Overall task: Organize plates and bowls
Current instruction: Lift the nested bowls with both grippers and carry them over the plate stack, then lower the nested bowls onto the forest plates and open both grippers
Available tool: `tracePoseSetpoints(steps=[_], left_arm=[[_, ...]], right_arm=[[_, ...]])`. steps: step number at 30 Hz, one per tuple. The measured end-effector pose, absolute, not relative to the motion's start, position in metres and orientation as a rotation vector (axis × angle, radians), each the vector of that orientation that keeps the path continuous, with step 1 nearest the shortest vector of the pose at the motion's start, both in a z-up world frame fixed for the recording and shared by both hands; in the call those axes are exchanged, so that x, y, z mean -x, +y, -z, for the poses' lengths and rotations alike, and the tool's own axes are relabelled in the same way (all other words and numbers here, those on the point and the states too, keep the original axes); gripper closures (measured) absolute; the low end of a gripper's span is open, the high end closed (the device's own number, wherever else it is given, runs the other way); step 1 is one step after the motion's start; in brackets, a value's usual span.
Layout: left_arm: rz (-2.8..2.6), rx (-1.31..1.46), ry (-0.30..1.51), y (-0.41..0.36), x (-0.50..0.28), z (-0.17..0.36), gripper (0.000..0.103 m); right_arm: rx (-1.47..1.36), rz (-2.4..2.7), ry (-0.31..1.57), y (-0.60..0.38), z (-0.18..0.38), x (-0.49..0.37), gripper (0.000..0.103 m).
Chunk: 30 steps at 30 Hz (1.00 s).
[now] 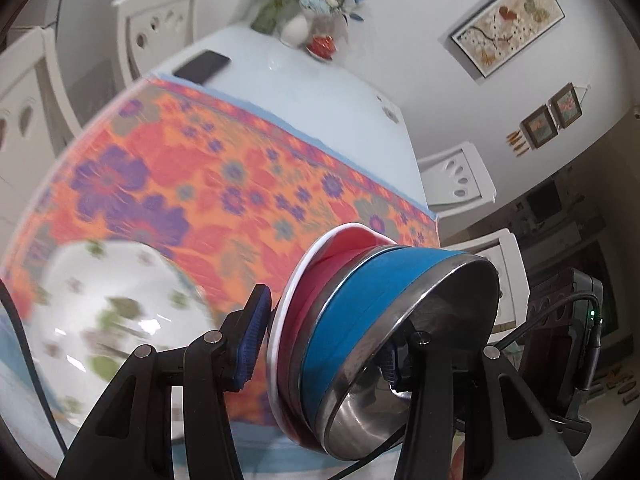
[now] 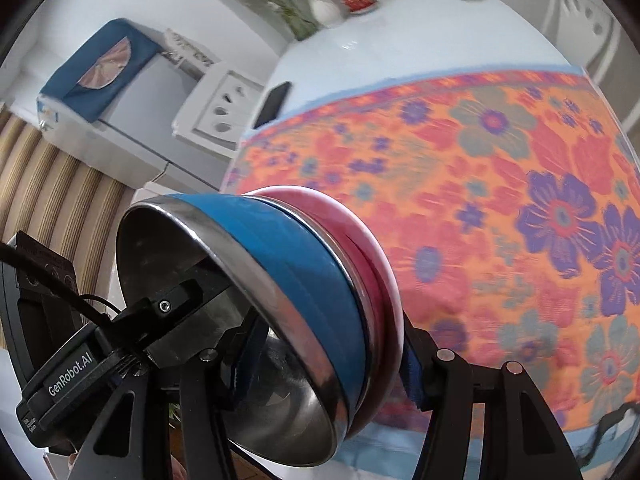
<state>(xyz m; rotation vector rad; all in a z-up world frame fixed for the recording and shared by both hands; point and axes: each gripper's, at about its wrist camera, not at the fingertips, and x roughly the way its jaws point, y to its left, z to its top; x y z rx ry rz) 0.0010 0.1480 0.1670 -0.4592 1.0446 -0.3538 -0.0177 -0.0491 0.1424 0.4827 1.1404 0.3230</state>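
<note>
A stack of a steel bowl with a blue band [image 1: 360, 316] and a pink plate [image 1: 316, 280] is held on edge, tilted, above the floral tablecloth [image 1: 208, 168]. My left gripper [image 1: 324, 344] is shut on the stack, one finger on the plate's underside and one inside the bowl. My right gripper [image 2: 328, 356] is shut on the same stack: the bowl [image 2: 296, 264] and pink plate [image 2: 368, 248] sit between its fingers. A white floral plate [image 1: 112, 312] lies on the table at lower left of the left wrist view.
A black phone [image 1: 202, 65] lies on the white table [image 1: 320, 92] beyond the cloth. A flower vase [image 1: 316, 20] and a small red object [image 1: 321, 46] stand at the far end. White chairs [image 1: 460, 180] surround the table. A covered appliance [image 2: 100, 68] stands at left.
</note>
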Motion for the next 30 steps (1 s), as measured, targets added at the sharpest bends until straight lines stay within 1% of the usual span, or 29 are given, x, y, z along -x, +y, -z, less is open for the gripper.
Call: tracePoseSetpoints(steps=[6,13,23,30], left_arm=[[0.364,0.435,1.048,0.224,-0.002,-0.18,0.059],[0.4,0.449,1.115,0.281,-0.001,-0.152,0.059],[0.44,0.463,1.206,0.301,-0.007,-0.104,0.059],[0.469,0.451,1.25,0.3,-0.014,-0.086,0.059]], right_arm=[[-0.487,-0.326,1.141,0.038,-0.159,0.018,0.045],[-0.484,-0.277,1.2,0.104,-0.143,0.022,0.046],[-0.513,-0.183,1.317,0.129,-0.096,0.027,0.045],[-0.526,-0.121,1.348,0.128,-0.081,0.023,0.045]])
